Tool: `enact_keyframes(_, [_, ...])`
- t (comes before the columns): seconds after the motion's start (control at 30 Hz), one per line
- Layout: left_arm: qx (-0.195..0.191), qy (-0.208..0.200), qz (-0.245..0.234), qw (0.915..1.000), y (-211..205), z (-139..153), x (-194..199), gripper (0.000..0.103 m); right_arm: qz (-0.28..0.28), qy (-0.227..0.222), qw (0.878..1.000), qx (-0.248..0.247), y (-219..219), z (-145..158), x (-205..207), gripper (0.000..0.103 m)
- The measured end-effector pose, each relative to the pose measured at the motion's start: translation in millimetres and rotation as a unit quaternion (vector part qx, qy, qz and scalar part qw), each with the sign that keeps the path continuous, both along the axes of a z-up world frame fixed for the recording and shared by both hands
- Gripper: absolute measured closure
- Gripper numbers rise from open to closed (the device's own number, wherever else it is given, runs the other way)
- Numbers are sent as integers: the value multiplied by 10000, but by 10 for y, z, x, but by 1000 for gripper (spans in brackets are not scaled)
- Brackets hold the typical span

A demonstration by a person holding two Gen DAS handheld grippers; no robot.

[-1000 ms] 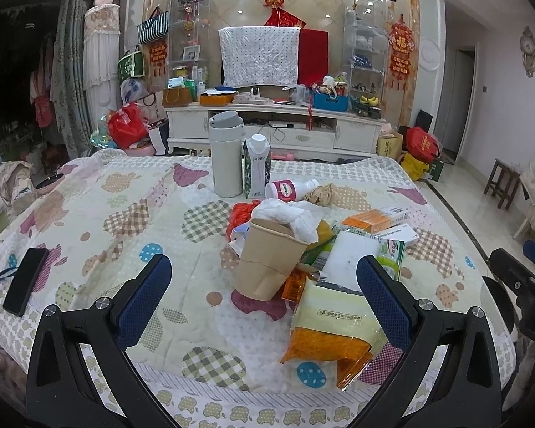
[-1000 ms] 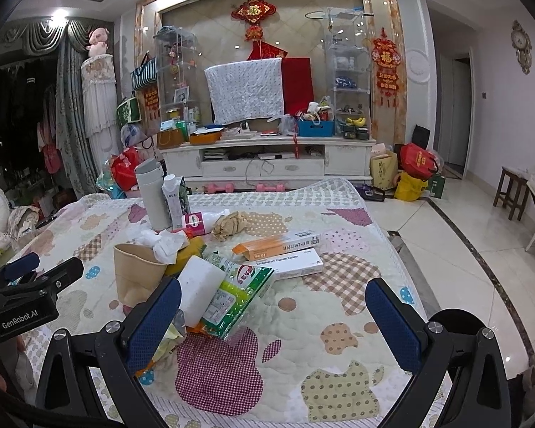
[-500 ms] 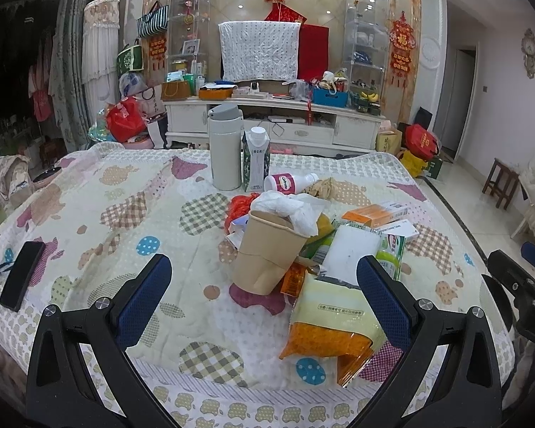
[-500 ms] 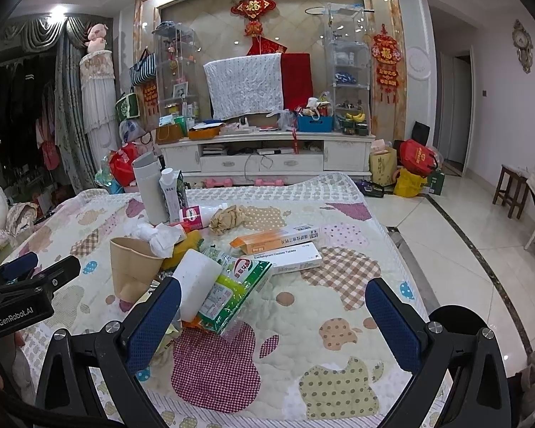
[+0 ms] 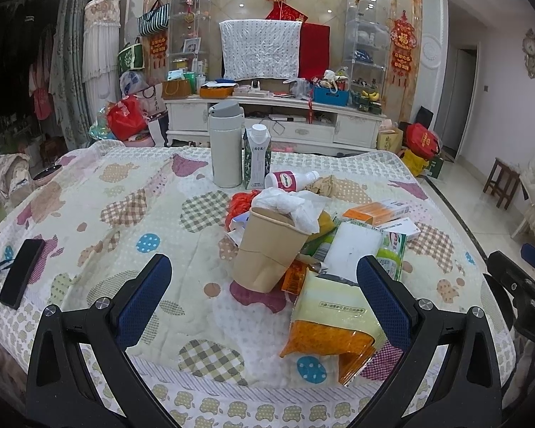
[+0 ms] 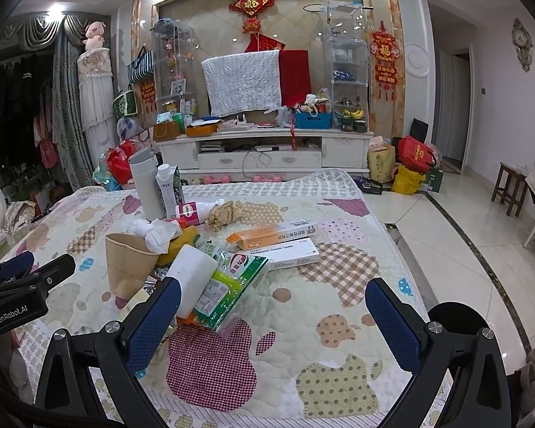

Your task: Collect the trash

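Barely starting, judging by the heap: nothing collected yet, all the litter lying loose on the quilt (image 5: 132, 192), no bin or bag showing in either view. Taking the tan paper cup (image 5: 267, 248) as landmark: standing tilted, crumpled white tissue (image 5: 289, 205) stuffed in its mouth; just to its right, touching the pile, a white sponge block (image 5: 353, 248) resting on a green wipes pack (image 6: 232, 287); in front of it and slightly right, a yellow-and-orange snack bag (image 5: 330, 324); behind it, a small toppled bottle (image 5: 290, 181), a milk carton (image 5: 257, 157) and a grey flask (image 5: 225, 144) standing upright; further right, an orange box (image 6: 271, 236) and a white tablet box (image 6: 285, 253); well to its left, a black phone (image 5: 21, 273). Left gripper (image 5: 264, 280) hovering spread wide, gripping nothing, the cup's base sitting between its blue pads, apparently beyond the tips. Right gripper (image 6: 273, 301) likewise gaping and empty, hanging right of the cup, its left pad overlapping the sponge in view, contact impossible to tell. Everything remaining to be gathered.
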State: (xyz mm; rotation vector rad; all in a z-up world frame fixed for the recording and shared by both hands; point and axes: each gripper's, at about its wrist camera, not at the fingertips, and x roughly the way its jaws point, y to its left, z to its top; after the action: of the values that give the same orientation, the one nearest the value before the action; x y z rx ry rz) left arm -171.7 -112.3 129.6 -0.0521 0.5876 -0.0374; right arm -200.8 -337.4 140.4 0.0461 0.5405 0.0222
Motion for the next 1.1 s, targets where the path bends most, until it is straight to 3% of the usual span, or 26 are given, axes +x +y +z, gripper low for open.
enact_keyframes(1.1, [-72,103,24,9999,57,-52,4,0,-99,170,9998,-22,-74,-88,60,0])
